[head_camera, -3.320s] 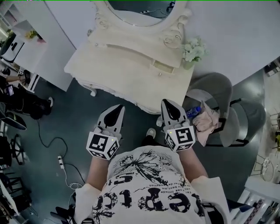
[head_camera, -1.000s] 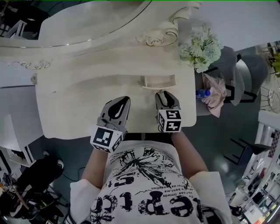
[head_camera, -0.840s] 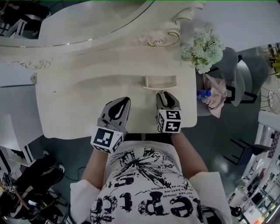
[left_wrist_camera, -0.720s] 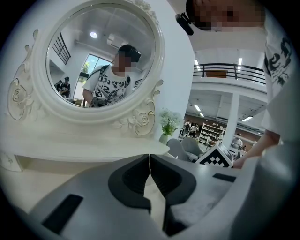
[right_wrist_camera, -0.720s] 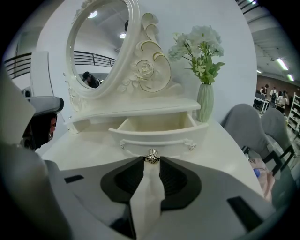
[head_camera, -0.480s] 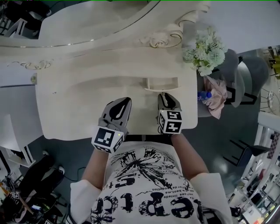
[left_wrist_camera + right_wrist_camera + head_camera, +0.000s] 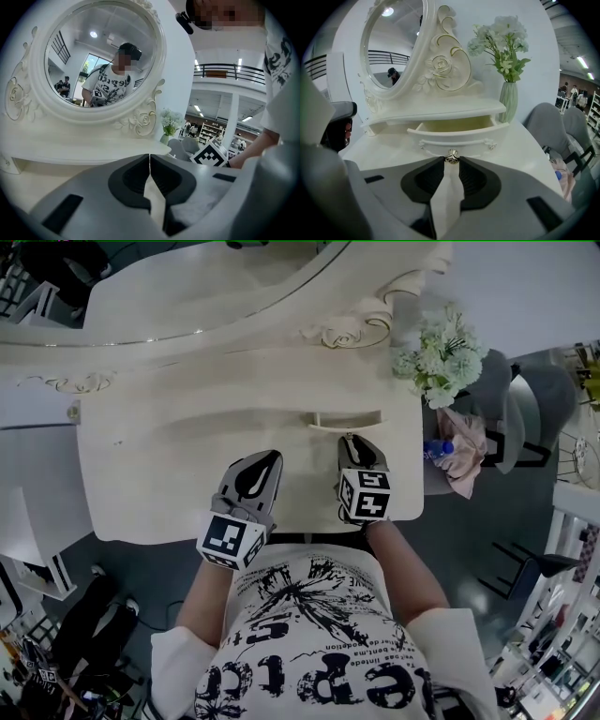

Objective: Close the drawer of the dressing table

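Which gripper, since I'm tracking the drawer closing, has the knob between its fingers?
The right gripper: its fingers clasp the drawer knob; the left gripper is shut on nothing.

- The cream bench (image 7: 169, 484) stands on a dark floor (image 7: 141, 582); its broad front top is bare.
- Along its back runs a low raised shelf (image 7: 440, 112), which carries an oval mirror (image 7: 187, 287) in a carved, scrolled frame.
- Under the shelf's right part a shallow drawer (image 7: 457, 133) stands pulled out, its inside showing, with a small metal knob (image 7: 451, 157) at the middle of its front.
- A pale green vase (image 7: 509, 101) of white flowers (image 7: 439, 357) stands at the back right corner, just beside the shelf's end.
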A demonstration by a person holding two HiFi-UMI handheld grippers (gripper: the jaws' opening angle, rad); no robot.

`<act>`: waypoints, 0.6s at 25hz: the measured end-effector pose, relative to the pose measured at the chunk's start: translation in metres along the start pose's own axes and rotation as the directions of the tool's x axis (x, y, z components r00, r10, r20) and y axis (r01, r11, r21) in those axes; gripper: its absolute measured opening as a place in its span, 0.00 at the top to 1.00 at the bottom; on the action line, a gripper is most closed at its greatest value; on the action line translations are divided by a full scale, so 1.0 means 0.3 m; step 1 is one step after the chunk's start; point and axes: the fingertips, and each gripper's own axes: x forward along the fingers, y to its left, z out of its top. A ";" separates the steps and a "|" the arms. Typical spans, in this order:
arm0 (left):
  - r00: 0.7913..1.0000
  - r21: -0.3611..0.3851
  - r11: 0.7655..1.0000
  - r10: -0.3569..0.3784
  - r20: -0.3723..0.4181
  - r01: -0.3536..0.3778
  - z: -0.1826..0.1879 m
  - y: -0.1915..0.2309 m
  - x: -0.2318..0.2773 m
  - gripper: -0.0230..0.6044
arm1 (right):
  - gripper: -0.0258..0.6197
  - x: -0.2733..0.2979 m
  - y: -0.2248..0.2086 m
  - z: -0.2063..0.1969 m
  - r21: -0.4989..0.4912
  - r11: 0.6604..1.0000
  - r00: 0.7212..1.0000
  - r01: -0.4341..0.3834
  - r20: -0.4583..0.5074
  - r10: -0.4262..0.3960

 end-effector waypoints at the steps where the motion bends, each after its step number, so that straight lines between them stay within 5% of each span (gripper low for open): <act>1: 1.000 -0.001 1.000 0.002 0.000 -0.002 0.001 0.003 -0.001 0.93 | 0.79 0.005 0.000 0.006 0.001 1.000 1.000 -0.001 0.000 0.001; 15: 0.999 -0.006 0.999 0.033 -0.009 -0.033 0.002 0.033 0.003 0.93 | 0.80 0.079 -0.027 0.072 0.005 1.000 1.000 -0.009 0.010 0.009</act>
